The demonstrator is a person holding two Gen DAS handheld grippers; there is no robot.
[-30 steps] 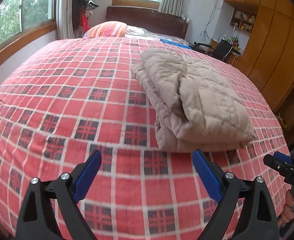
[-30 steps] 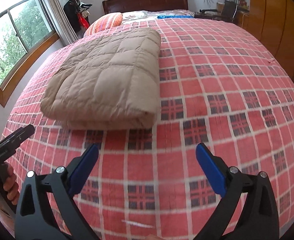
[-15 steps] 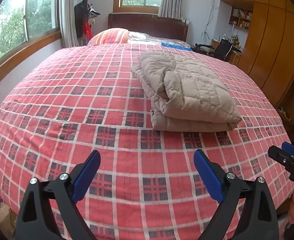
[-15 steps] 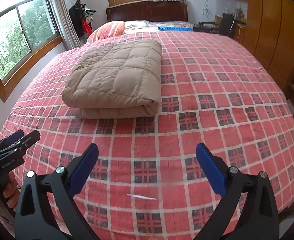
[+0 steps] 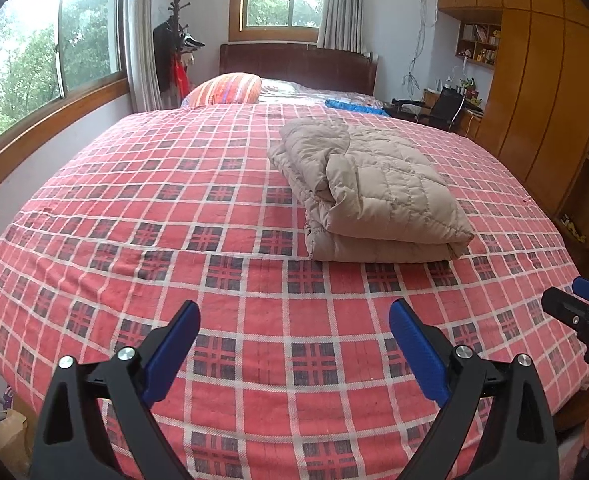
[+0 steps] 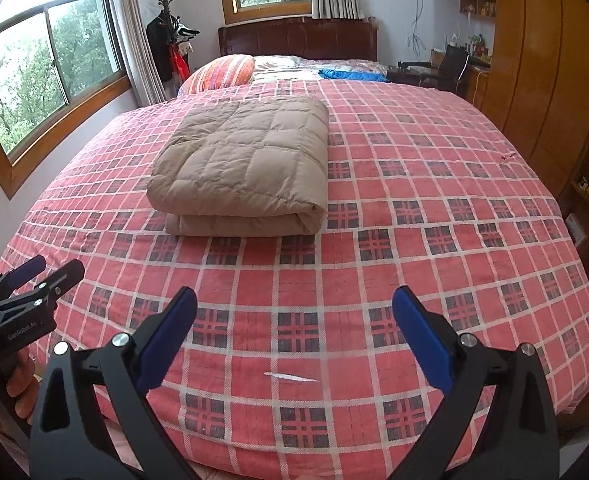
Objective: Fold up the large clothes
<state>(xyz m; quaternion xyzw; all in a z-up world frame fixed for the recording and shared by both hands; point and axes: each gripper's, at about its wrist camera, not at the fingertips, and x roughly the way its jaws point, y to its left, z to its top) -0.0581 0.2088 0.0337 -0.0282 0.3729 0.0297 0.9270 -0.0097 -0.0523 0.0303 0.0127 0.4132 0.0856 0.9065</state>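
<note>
Both grippers pulled back from bed since a second ago. Left gripper spread, empty; right gripper likewise. Quilted beige garment lies folded mid-bedspread, well apart. Fold looks finished.

One folded beige quilt, one bed, two tools, one striped pillow, two windows

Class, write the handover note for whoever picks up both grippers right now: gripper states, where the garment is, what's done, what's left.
Left gripper: open, empty, above the near edge of the bed.
Right gripper: open, empty, also at the near edge.
Beige quilted garment: folded into a stacked bundle on the plaid bedspread, touching neither gripper.
Done: the folding looks complete.
Left: perhaps tidy the looser layers on its left side; no other garment to fold is evident.
</note>
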